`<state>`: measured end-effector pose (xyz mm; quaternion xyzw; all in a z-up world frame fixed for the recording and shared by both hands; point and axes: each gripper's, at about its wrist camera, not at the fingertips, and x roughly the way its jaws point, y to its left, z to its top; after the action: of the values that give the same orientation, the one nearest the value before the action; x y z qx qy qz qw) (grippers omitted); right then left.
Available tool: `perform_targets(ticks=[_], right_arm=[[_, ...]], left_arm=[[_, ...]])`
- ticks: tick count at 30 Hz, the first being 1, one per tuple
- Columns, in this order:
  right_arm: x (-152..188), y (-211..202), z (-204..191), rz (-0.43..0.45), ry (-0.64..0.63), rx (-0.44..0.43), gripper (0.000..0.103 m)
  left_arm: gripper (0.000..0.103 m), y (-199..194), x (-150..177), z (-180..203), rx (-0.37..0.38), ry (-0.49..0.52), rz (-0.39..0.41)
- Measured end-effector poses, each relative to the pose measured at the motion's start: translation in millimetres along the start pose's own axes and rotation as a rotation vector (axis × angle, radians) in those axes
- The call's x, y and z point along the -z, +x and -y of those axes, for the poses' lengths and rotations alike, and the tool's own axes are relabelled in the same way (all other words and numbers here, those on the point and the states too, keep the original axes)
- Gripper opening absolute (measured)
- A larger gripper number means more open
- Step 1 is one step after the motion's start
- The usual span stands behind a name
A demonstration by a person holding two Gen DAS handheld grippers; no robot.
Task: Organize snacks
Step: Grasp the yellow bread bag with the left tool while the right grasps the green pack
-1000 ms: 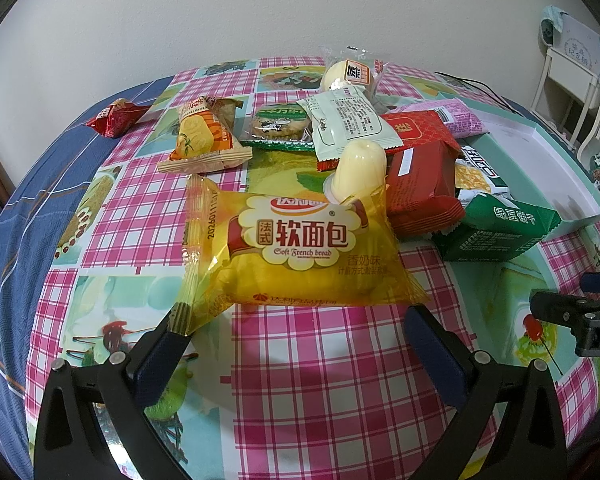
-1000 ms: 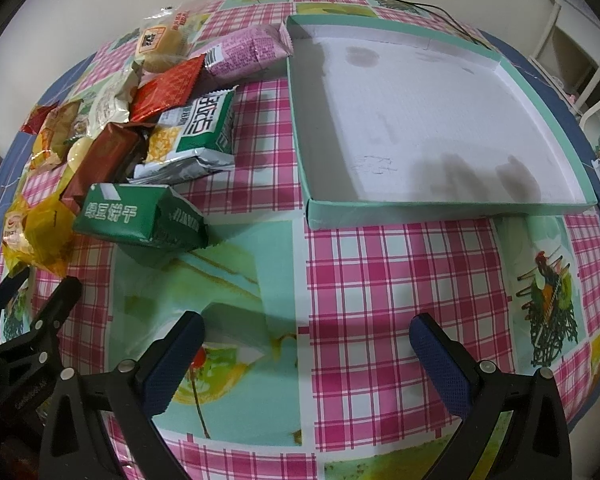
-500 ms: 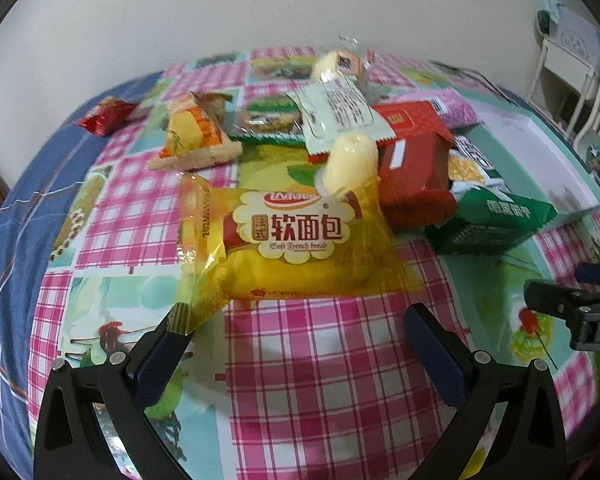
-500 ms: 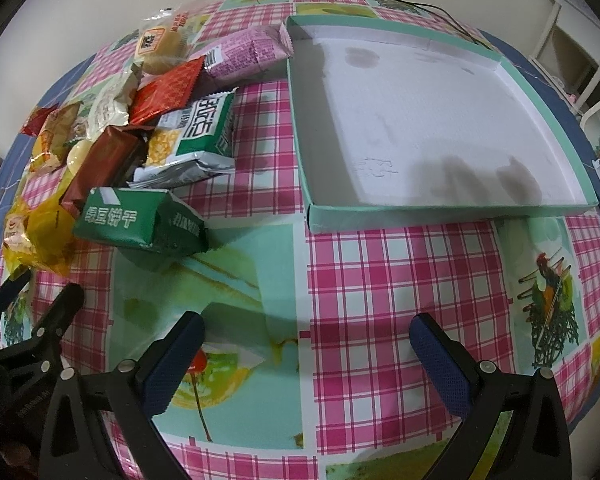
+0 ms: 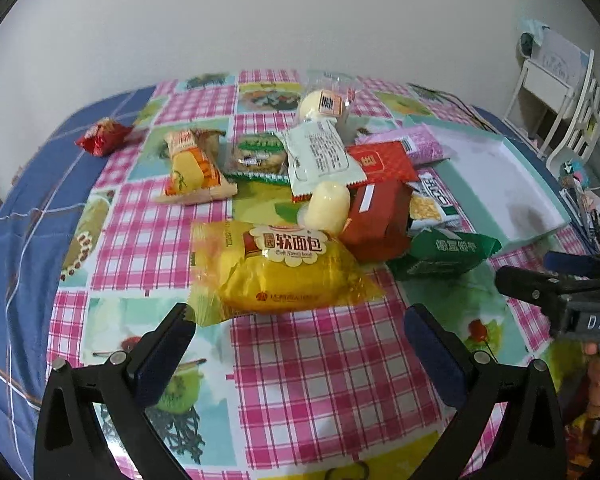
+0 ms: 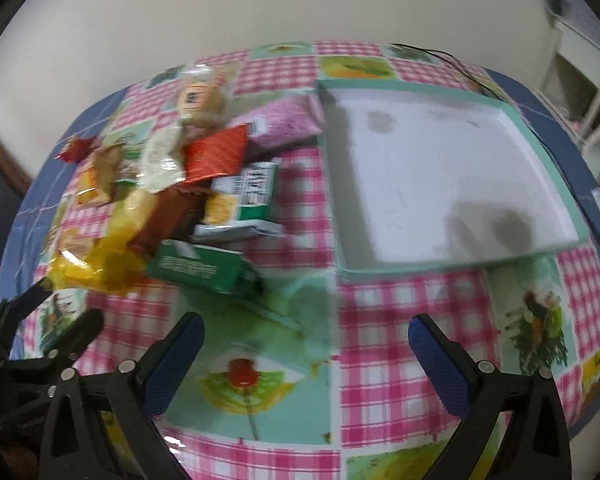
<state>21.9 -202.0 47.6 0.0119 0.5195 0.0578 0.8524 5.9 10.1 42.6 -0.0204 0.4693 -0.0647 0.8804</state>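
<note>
A pile of snack packets lies on the checked tablecloth. Nearest my left gripper is a yellow soft-bread bag, just beyond its open, empty fingers. Behind it lie a pale roll, a dark red pack, a green pack and a white-green sachet. A shallow teal-rimmed tray with a white floor sits to the right, with nothing in it. My right gripper is open and empty, low over the cloth in front of the tray and the green pack.
A small red packet lies apart at the far left on the blue cloth. An orange snack bag and a pink pack flank the pile. A white rack stands off the table at right. A wall runs behind.
Both grippers have pulled back and tilted up, so the table looks further away and more wall shows. The right wrist view is now motion-blurred. The snacks have not moved.
</note>
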Motion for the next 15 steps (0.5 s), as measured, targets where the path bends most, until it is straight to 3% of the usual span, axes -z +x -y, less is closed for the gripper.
perform_targets(ticks=[3,8,15], right_arm=[[-4,2,-14,-0.011,-0.089,-0.025,0.103],[-4,7,-41,-0.002,-0.22,-0.032,0.099],[-17,26,-51,-0.034,-0.205,-0.044,0.097]], left_arm=[[0.103,-4,-3,1,-0.012,0.008,-0.019],[0.103,-2,-12,-14,0.001,-0.092,-0.079],[0.103,11,-15,-22,-0.003,-0.146,-0.135]])
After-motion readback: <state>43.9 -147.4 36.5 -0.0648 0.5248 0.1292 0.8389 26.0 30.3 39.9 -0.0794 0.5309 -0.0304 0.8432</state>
